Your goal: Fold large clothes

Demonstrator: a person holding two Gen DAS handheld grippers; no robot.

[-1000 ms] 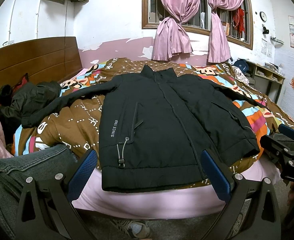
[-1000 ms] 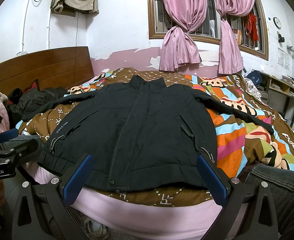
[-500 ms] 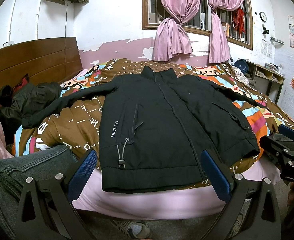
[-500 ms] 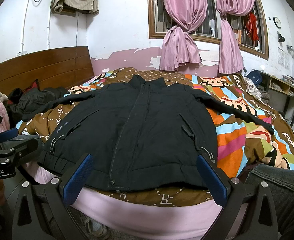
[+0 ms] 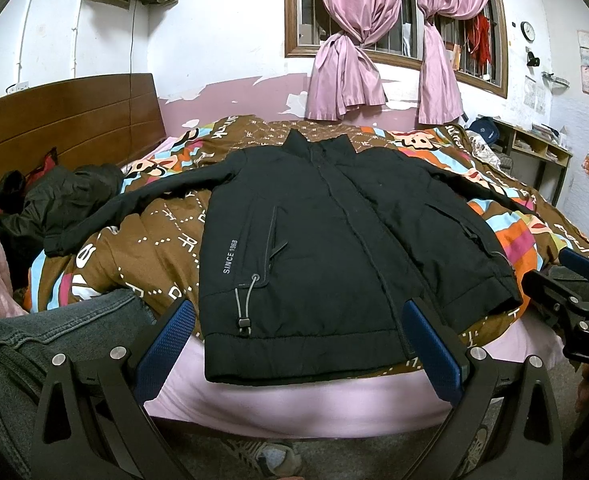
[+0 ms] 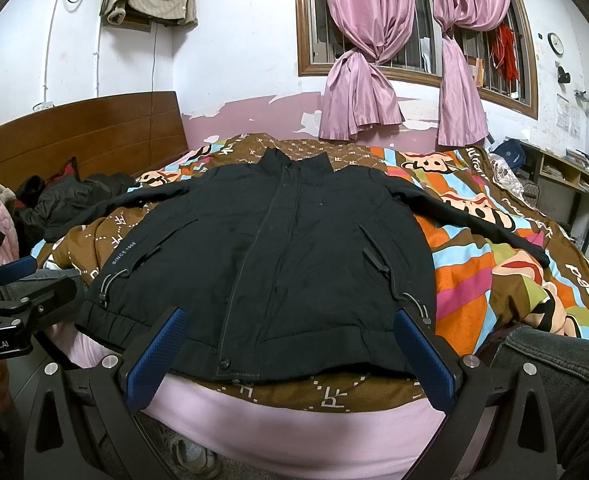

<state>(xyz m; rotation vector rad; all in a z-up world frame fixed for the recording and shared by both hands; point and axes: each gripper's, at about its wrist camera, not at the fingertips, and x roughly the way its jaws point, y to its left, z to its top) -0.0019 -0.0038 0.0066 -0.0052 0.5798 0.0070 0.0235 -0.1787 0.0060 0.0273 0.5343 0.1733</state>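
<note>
A bed (image 5: pixel 334 404) fills both views, with a pale pink sheet showing along its near edge and a wooden headboard (image 5: pixel 66 120) at the left. Over it lies a brown quilt (image 6: pixel 506 276) printed with cartoon faces and bright stripes. Spread flat on the quilt, front up and fastened, is the black jacket (image 5: pixel 318 248): collar toward the far wall, hem at the near edge of the bed, both sleeves stretched out to the sides. Grey lettering "SINCE 1968" runs beside one pocket, and a grey drawcord hangs near the hem.

On the far wall, pink curtains (image 6: pixel 358 52) are knotted in front of a barred window. A heap of dark clothes (image 5: pixel 54 200) sits by the headboard, just beyond the end of one sleeve. The person's knees in grey jeans (image 5: pixel 50 344) press against the bed edge on each side.

The left gripper (image 5: pixel 298 344) hangs in front of the hem with its blue-padded fingers (image 5: pixel 166 344) spread wide, empty and clear of the cloth. The right gripper (image 6: pixel 294 344) does likewise, fingers (image 6: pixel 426 356) wide apart and holding nothing, just short of the hem. Each gripper shows at the edge of the other's view.
</note>
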